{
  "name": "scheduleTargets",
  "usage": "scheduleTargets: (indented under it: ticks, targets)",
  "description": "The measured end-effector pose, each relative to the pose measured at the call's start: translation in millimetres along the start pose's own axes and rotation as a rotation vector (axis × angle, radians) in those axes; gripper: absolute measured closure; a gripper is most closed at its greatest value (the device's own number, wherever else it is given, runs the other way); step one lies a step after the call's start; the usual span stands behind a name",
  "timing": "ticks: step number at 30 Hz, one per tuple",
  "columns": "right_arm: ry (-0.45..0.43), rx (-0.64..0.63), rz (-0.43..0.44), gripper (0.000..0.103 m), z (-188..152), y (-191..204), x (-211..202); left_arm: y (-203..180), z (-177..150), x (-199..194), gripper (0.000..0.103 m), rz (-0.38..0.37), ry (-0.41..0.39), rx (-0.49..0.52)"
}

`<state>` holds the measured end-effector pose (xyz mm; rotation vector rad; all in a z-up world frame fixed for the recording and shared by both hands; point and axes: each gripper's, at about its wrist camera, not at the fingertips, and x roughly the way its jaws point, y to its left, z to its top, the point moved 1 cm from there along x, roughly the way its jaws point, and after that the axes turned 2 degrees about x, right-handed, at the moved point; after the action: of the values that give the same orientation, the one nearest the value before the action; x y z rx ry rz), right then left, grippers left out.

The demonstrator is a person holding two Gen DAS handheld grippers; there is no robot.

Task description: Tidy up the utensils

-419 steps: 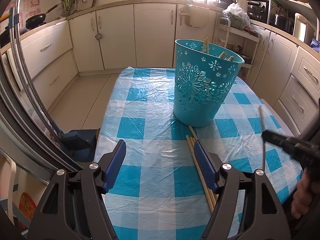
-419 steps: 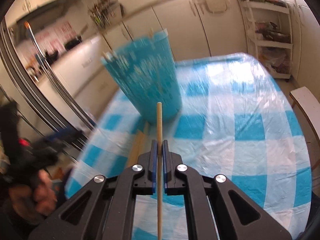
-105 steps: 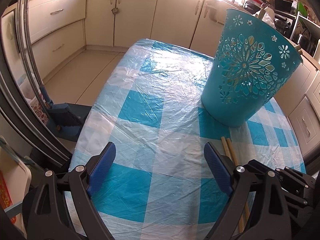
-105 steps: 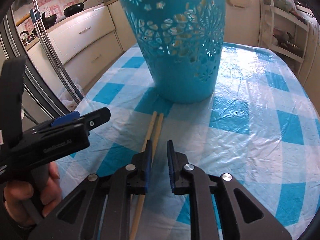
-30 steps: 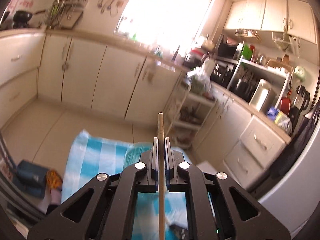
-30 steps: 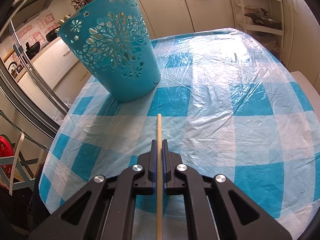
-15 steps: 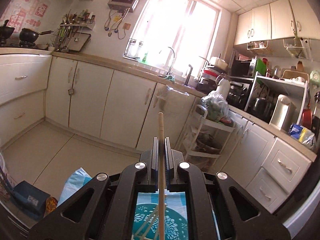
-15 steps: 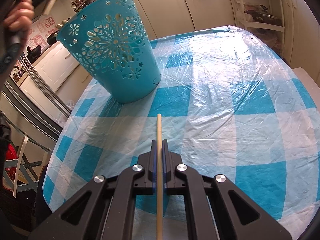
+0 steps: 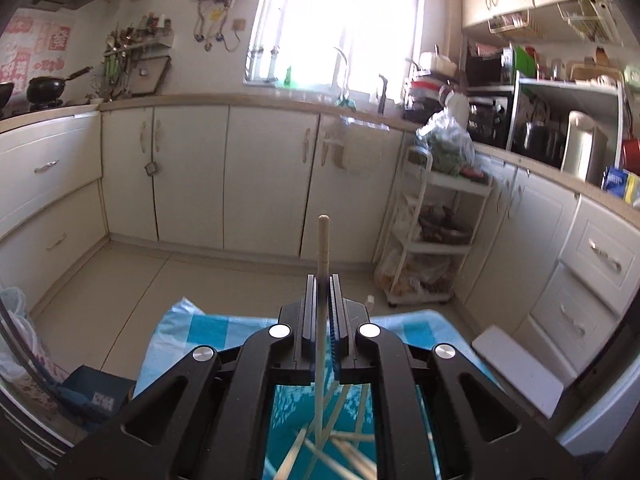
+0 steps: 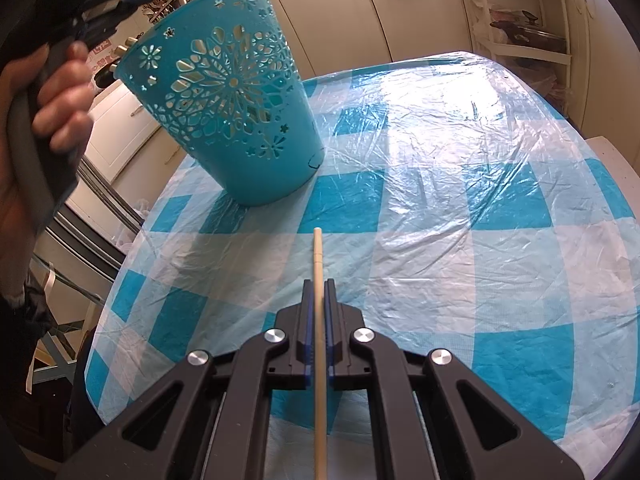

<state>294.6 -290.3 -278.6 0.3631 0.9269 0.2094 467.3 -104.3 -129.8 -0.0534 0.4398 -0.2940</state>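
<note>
1. The table (image 10: 460,208), under a blue-and-white checked cover, fills the right wrist view; its far end shows in the left wrist view.
2. The teal cut-out basket (image 10: 236,104) stands on the table's far left part, looking tilted to the left in this view. The left wrist view looks into it from above, where several loose chopsticks (image 9: 340,436) cross one another.
3. A hand (image 10: 52,96) at the upper left of the right wrist view clasps the left gripper's handle, just beside the basket's rim.
4. The left gripper (image 9: 323,292) is clamped on a chopstick (image 9: 322,248). Its long axis runs along the fingers; the round end points toward the cabinets, the other end dips into the basket.
5. The right gripper (image 10: 317,296), angled down over the near table, pinches a second chopstick (image 10: 317,256). It lies along the fingers, its tip pointing toward the basket.
</note>
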Motion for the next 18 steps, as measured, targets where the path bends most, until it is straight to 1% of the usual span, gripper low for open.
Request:
scheduleTargets:
  ticks: [1,2,3,4,5,7,11,13,15,16,18]
  targets:
    - [0.000,0.001,0.000,0.097,0.0,0.1,0.1,2.5,-3.5,-2.4,0.090,0.005,0.015,0.000]
    - [0.000,0.001,0.001,0.097,0.0,-0.1,0.0,6.5,-6.6,-6.6,0.079,0.011,0.024,-0.007]
    - [0.001,0.003,0.004,0.097,0.0,-0.3,0.0,11.3,-9.3,-12.6,0.072,0.019,0.031,-0.017]
    - [0.001,0.003,0.011,0.095,-0.1,-0.3,-0.1,16.3,-11.5,-19.1,0.060,0.029,0.030,-0.026]
    - [0.002,-0.001,0.013,0.093,-0.2,0.6,-0.3,22.1,-14.1,-27.8,0.052,0.042,0.022,-0.035]
    - [0.002,-0.016,0.001,0.092,-0.7,3.7,-0.7,35.0,-19.9,-45.2,0.045,0.067,0.013,-0.050]
    - [0.007,-0.090,-0.069,0.092,-1.4,16.1,0.8,67.3,-44.9,-75.6,0.026,0.139,0.020,-0.103]
    - [0.010,-0.151,-0.130,0.095,-2.5,24.6,3.0,81.4,-67.3,-81.7,0.023,0.177,0.062,-0.123]
    - [0.012,-0.217,-0.187,0.097,-3.9,32.9,4.6,89.7,-89.1,-81.3,0.022,0.196,0.119,-0.137]
    - [0.014,-0.220,-0.195,0.097,-4.3,33.5,4.6,93.5,-104.7,-79.3,0.022,0.203,0.156,-0.145]
    - [0.022,-0.186,-0.187,0.098,-4.2,29.8,2.5,97.4,-127.5,-74.4,0.022,0.209,0.215,-0.163]
